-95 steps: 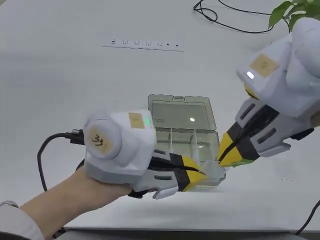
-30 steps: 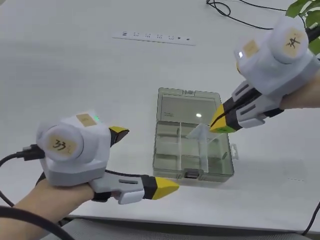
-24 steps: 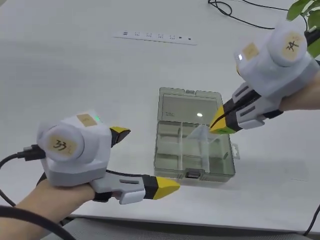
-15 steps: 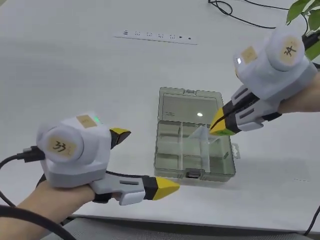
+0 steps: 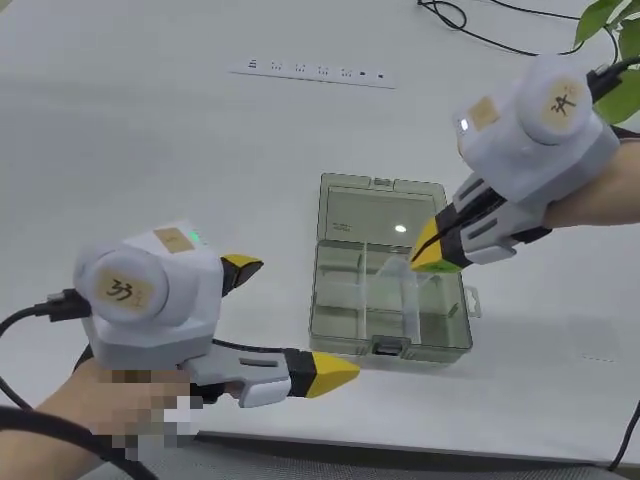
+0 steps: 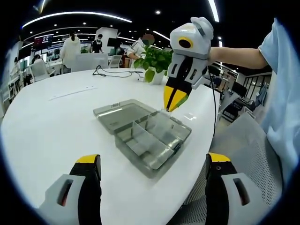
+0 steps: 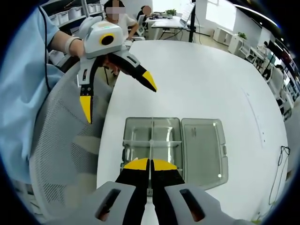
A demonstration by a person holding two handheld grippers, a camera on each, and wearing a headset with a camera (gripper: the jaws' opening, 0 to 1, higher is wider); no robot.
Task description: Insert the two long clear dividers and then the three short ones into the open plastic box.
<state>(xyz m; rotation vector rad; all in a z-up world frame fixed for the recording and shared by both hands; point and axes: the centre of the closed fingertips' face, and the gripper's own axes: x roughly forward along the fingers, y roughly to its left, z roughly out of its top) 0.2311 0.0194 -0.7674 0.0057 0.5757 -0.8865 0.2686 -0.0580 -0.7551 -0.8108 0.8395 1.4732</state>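
Plastic box (image 5: 322, 325) lies open on the white table (image 5: 150, 150), just ahead and to the right of the left claw (image 5: 290, 318), clear of it.

- Left claw: nearest the person, over the table's front edge. Jaws spread wide, nothing between them. From its own view the box (image 6: 145, 136) sits straight ahead, between the two jaw tips.
- Box base: clear partitions (image 5: 362, 282) already stand in it and split it into compartments. Exact count hard to read through the clear plastic.
- Right claw (image 5: 430, 258): above the right side of the base, angled down from the far right. Jaws pressed together, pinching a clear divider (image 5: 400, 275) by its upper end.
- The divider hangs tilted below the claw tips, down into the base. Cannot tell whether its lower edge touches the floor of the box or sits in a slot. In the right gripper view it is edge-on, only a thin line ahead of the closed tips.
- Lid (image 5: 380, 210): folded flat on the table beyond the base, under and past the right claw.
- Farther off, well apart from both claws: white power strip (image 5: 310, 72).
- Beyond the right claw: dark cable (image 5: 470, 22) and green plant leaves (image 5: 598, 15) at the table's far corner.
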